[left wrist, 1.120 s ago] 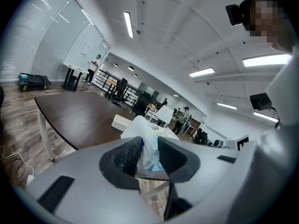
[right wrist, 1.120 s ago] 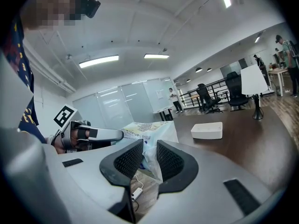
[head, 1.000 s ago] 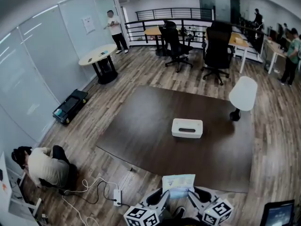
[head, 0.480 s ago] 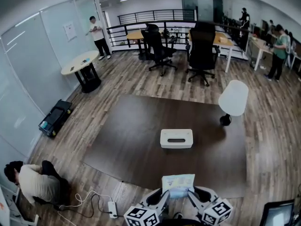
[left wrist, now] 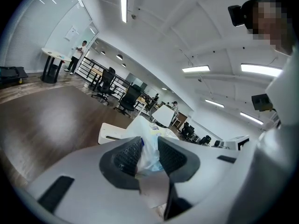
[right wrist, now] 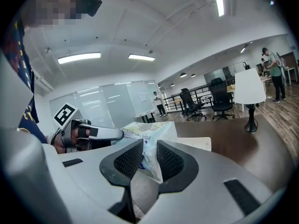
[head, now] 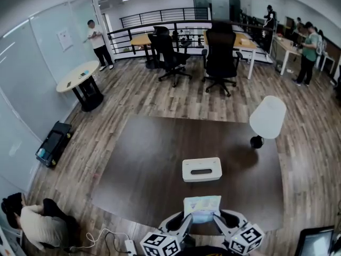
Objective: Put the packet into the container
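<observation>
both grippers hold one packet (head: pixel 202 208) above the dark table (head: pixel 160 164): left gripper (left wrist: pixel 148 154) and right gripper (right wrist: pixel 149 160) each pinch an end between their fingers. the white container (head: pixel 202 169) sits just beyond the fingertips.

**Your rig: white shells, dark pads**

Your left gripper (left wrist: pixel 148 155) and right gripper (right wrist: pixel 149 160) are smooth white shells with dark rectangular slots. Each has dark grey, finely ribbed pads (left wrist: pixel 127 157) in a rounded dark surround. Each carries a cube (head: pixel 160 245) of black-and-white square markers. You wear a black head camera (right wrist: pixel 88 3) and a dark navy garment (right wrist: pixel 18 59).
</observation>
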`<action>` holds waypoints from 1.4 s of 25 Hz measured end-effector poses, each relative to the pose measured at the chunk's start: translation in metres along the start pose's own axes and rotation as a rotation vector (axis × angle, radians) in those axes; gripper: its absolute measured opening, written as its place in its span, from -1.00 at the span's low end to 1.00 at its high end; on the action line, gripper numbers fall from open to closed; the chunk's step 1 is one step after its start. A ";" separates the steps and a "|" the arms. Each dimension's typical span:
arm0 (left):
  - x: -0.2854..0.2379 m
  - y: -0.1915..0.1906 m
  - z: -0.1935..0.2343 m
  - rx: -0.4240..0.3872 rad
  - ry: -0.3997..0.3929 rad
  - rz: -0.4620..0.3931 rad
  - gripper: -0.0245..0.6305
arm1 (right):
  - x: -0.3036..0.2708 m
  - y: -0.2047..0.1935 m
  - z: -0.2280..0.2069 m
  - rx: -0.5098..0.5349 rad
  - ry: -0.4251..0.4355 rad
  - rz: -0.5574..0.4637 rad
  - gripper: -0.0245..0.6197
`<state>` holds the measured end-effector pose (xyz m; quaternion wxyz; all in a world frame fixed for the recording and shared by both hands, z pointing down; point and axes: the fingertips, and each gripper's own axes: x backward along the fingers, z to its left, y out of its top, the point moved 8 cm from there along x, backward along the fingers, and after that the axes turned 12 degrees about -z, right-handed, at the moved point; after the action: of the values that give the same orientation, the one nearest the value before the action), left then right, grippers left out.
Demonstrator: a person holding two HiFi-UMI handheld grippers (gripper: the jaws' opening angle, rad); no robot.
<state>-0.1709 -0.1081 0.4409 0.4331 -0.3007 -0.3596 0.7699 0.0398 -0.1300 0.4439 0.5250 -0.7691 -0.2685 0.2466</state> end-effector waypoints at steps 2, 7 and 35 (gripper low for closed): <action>-0.009 0.007 0.008 0.004 -0.013 0.006 -0.63 | -0.010 0.004 -0.003 0.004 -0.014 0.004 -0.62; -0.023 0.024 0.031 0.020 -0.048 0.031 -0.63 | -0.035 0.010 -0.002 0.011 -0.056 0.010 -0.62; -0.119 0.040 0.050 0.022 -0.128 0.124 -0.62 | -0.086 0.029 -0.088 0.013 -0.090 0.049 -0.62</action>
<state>-0.1751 -0.2430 0.4542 0.3639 -0.2676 -0.3588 0.8168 0.0391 -0.2565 0.4541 0.5111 -0.7603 -0.2714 0.2952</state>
